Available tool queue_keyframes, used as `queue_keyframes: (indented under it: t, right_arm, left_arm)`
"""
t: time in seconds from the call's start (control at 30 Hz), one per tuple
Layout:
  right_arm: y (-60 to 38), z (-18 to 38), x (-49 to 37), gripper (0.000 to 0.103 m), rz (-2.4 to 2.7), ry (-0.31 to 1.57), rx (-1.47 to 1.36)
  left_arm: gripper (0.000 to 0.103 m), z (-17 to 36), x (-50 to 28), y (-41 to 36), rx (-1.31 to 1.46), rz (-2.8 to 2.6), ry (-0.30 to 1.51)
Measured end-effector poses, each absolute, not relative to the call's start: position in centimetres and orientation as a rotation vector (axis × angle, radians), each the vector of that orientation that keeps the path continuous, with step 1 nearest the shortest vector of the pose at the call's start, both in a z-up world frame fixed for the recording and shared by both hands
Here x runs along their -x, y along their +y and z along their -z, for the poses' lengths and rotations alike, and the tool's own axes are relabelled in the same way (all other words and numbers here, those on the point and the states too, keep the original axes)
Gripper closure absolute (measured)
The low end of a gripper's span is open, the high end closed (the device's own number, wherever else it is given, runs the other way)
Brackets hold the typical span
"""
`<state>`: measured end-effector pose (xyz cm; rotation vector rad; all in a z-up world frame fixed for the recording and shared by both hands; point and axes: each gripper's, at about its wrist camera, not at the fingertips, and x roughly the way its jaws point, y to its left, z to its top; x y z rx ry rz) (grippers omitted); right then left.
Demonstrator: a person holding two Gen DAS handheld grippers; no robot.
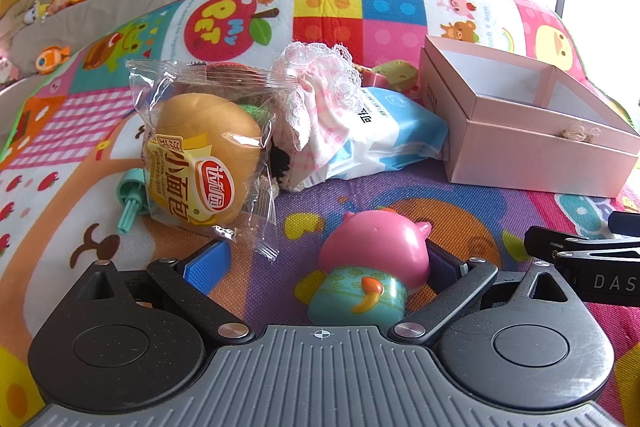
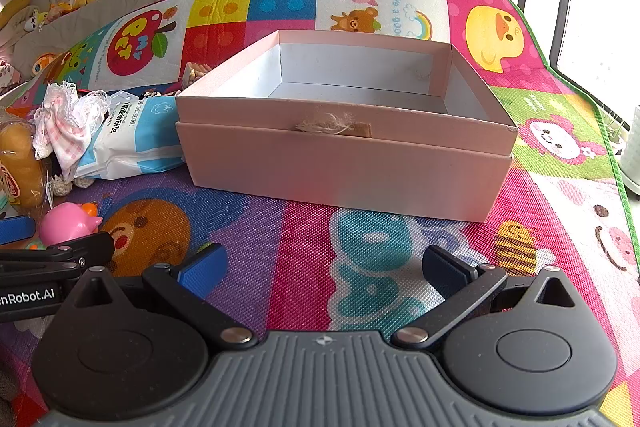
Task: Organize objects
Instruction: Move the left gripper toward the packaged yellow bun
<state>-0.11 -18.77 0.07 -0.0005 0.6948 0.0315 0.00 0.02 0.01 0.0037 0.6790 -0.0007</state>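
Observation:
A pink-headed toy pig with a teal body (image 1: 372, 267) lies on the colourful play mat, between the open fingers of my left gripper (image 1: 324, 267), close against the right finger. It also shows in the right wrist view (image 2: 70, 223). A wrapped bun (image 1: 204, 155), a doll in a pink lace dress (image 1: 316, 99) and a blue-white tissue pack (image 1: 392, 131) lie behind it. An open pink box (image 2: 344, 131) with nothing in it stands ahead of my right gripper (image 2: 324, 271), which is open and empty above the mat.
A teal plastic toy (image 1: 130, 199) lies left of the bun. A small yellow toy (image 1: 396, 75) sits behind the tissue pack. Plush toys (image 1: 52, 59) line the far left edge. The mat's right edge (image 2: 612, 155) borders a bright window.

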Motion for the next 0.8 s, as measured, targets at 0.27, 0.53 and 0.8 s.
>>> queue_keyframes:
  t: [0.27, 0.53, 0.8]
  right_arm:
    - [-18.77, -0.07, 0.09, 0.0, -0.032, 0.695, 0.0]
    - [-18.79, -0.06, 0.09, 0.0, -0.031, 0.695, 0.0]
    - [-18.79, -0.06, 0.09, 0.0, -0.031, 0.695, 0.001]
  left_arm:
    - [0.002, -0.01, 0.01, 0.02, -0.003, 0.001, 0.679]
    - [0.002, -0.01, 0.01, 0.08, -0.006, 0.0, 0.679]
    - [0.002, -0.06, 0.01, 0.1, -0.012, 0.0, 0.68]
